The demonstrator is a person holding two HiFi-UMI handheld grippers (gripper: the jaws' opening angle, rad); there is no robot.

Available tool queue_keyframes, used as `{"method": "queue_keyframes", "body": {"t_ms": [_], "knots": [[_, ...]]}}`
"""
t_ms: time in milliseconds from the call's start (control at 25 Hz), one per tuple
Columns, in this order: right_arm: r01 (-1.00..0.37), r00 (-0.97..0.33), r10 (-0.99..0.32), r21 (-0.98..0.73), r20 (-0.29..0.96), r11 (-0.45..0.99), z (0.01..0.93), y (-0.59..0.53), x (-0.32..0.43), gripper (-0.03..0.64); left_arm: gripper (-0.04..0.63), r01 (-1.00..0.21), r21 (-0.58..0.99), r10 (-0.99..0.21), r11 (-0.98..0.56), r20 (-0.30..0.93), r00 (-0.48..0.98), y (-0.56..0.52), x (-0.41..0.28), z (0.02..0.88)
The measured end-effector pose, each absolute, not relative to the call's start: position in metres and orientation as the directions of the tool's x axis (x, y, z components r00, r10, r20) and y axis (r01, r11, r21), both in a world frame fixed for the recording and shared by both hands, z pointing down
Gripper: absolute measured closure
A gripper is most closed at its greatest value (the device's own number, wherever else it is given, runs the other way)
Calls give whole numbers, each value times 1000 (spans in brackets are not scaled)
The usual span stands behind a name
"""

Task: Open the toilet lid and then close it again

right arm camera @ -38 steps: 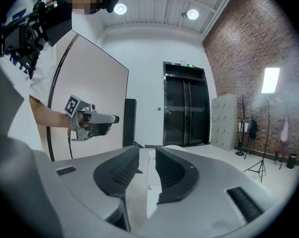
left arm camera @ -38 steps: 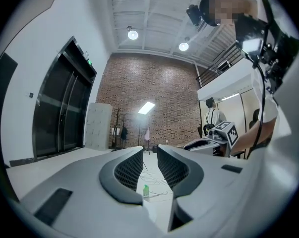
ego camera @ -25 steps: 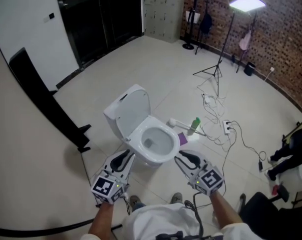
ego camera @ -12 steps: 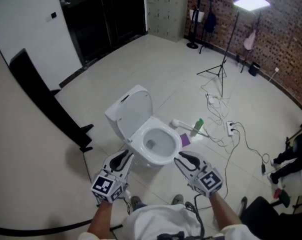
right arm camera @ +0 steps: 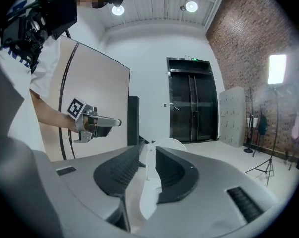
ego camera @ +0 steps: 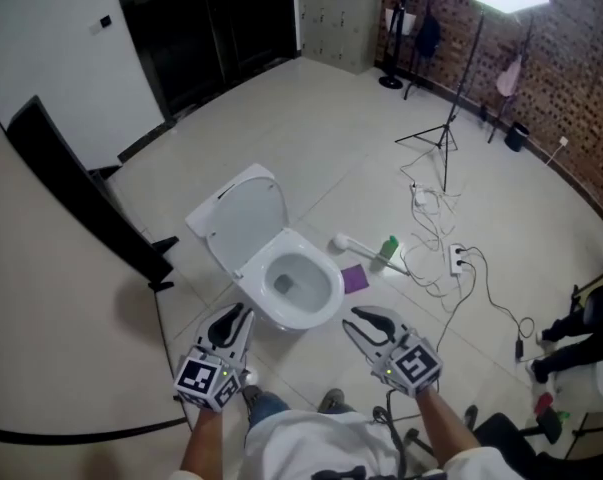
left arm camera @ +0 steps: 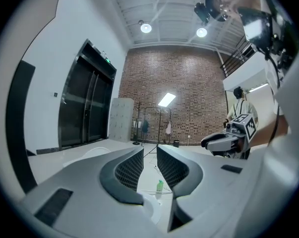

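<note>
1. The toilet lid (ego camera: 239, 216) stands raised behind the bowl (ego camera: 299, 286), leaning back and away from the person, with its hollow inner face turned toward them. So the opening half of the task looks done and the closing half is left.
2. The lid's long axis runs from the hinge at the back of the bowl up to its rounded free edge, which is the farthest part from both grippers.
3. The lid lies ahead of the fingers and a little left, beyond the open bowl. The left gripper (ego camera: 235, 316) is nearer, just beside the bowl's near-left rim. The right gripper (ego camera: 361, 317) hangs off the near-right rim, apart from the bowl.
4. Both grippers are empty, each with its jaws a narrow slot apart and clamped on nothing. Only distant floor and toilet show through the gaps.
5. Lid and bowl are smooth, glossy and white. The lid looks like a thin oval shell and is likely slippery, so I judge a push from behind its top edge is safer than a pinch.
6. Right of the bowl, on pale floor tiles (ego camera: 311, 118), lie a purple pad (ego camera: 353, 278), a green bottle (ego camera: 389, 250) and loose cables (ego camera: 451, 258).
</note>
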State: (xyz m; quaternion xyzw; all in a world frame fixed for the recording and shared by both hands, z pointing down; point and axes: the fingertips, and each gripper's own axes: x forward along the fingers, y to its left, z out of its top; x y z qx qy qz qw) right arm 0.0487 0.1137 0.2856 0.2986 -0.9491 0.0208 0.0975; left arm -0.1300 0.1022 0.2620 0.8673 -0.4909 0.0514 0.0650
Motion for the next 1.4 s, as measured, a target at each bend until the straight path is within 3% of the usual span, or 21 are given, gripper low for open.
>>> {"method": "queue_keyframes", "body": {"t_ms": [280, 680, 880, 1320, 1360, 1400], "knots": [[-481, -854, -472, 12, 217, 877, 288, 77, 48, 517, 518, -887, 98, -874, -451, 153, 461, 92, -125, 271], [-392, -902, -396, 62, 171, 918, 270, 34, -22, 517, 518, -914, 48, -905, -404, 125, 407, 69, -194, 273], [-289, -936, -291, 42, 200, 956, 286, 18, -46, 517, 518, -936, 60, -928, -348, 122, 353, 62, -212, 280], [-183, -957, -166, -53, 237, 982, 318, -27, -24, 517, 508, -965, 48, -946, -259, 187, 264, -25, -235, 328], [-183, -958, -165, -56, 235, 982, 320, -29, -22, 517, 501, -964, 37, -943, -262, 201, 264, -44, -243, 331], [-186, -958, -166, -64, 233, 981, 321, -30, -20, 517, 446, -963, 28, -939, -268, 216, 268, -64, -251, 333]]}}
